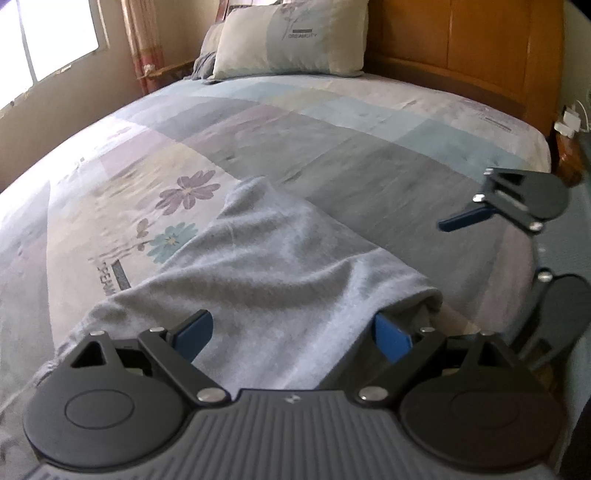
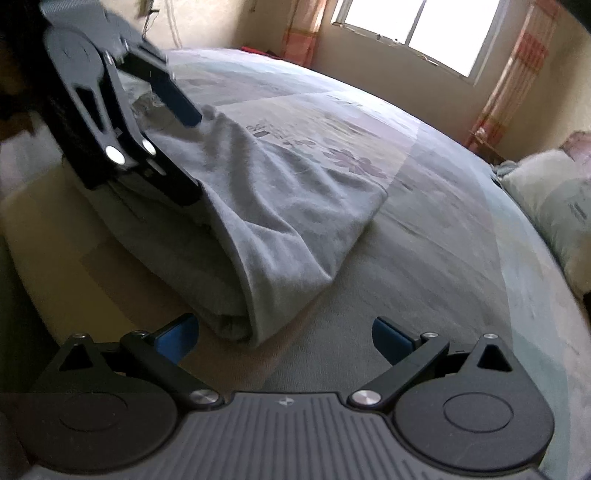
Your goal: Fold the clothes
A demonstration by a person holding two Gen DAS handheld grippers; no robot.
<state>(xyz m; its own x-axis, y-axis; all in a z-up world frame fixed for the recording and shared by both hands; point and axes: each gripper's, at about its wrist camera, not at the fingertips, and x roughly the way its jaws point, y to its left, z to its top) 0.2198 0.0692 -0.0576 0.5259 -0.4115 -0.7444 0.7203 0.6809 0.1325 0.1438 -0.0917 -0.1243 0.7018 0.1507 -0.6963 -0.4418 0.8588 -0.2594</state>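
A light grey garment (image 1: pixel 258 258) lies folded over on the patterned bed cover (image 1: pixel 332 147) near the bed's front edge. My left gripper (image 1: pixel 291 334) is open, its blue fingers spread wide over the garment's near part; the right finger (image 1: pixel 391 336) sits at the folded edge. In the right wrist view the garment (image 2: pixel 288 221) lies ahead and to the left, with the left gripper (image 2: pixel 184 107) over its far side. My right gripper (image 2: pixel 282 338) is open and empty, just short of the garment's rolled edge. It also shows in the left wrist view (image 1: pixel 461 218).
A pillow (image 1: pixel 291 40) leans on the wooden headboard (image 1: pixel 480 48) at the bed's far end. A window (image 2: pixel 424 33) and curtains (image 2: pixel 513 66) are on the far wall. A nightstand with chargers (image 1: pixel 569 125) stands at the right.
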